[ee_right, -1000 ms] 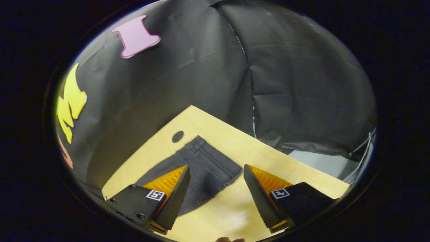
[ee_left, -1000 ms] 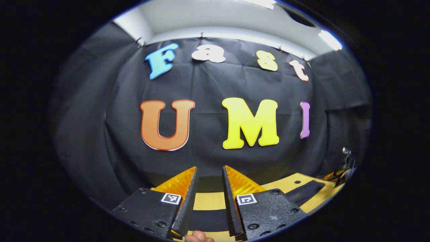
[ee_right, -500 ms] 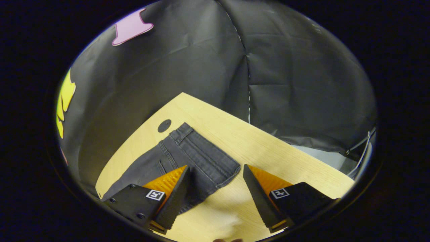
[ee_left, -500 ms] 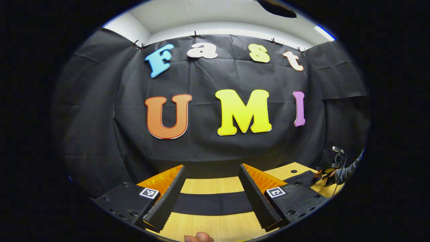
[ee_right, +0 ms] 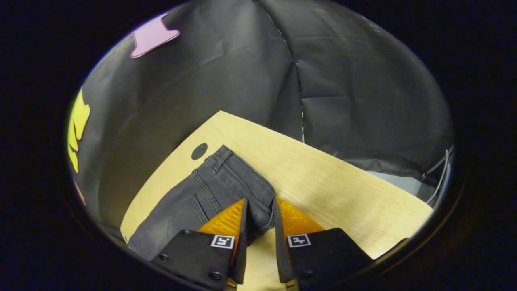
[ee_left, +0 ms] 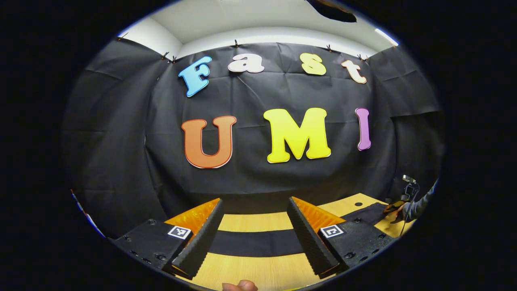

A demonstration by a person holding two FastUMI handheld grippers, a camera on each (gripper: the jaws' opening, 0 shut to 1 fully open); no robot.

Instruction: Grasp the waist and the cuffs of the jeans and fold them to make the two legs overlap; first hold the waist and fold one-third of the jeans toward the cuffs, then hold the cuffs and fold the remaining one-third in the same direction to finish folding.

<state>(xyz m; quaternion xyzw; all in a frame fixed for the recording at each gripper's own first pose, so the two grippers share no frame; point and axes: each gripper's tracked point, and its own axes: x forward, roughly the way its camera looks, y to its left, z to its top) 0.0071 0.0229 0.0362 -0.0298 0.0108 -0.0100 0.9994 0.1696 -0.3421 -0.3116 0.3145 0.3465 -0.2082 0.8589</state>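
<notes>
Right gripper (ee_right: 260, 202): fingers drawn close together around the near corner of the jeans' waist, with a bunched fold of dark cloth pinched between them. Both fingers press on the fabric.

Left gripper (ee_left: 253, 202): fingers spread wide, holding nothing. It hangs above the table, and a dark strip of the jeans crosses the gap between its fingers farther down on the table top.

Jeans (ee_right: 210, 190): dark grey, lying flat on the table. In the right gripper view the waist end, with belt loop and seams, points toward the far corner of the table, close to a round hole (ee_right: 199, 151) in the wood. In the left gripper view they (ee_left: 254, 243) stretch across the table as a long dark band and run on to the right.

Table (ee_right: 331, 190): pale wood, set against the black cloth wall.

Person: a fingertip (ee_left: 239, 286) shows at the bottom edge of the left gripper view; far to the right a sleeve (ee_left: 422, 202) and hand hold the other gripper at the end of the jeans.
</notes>
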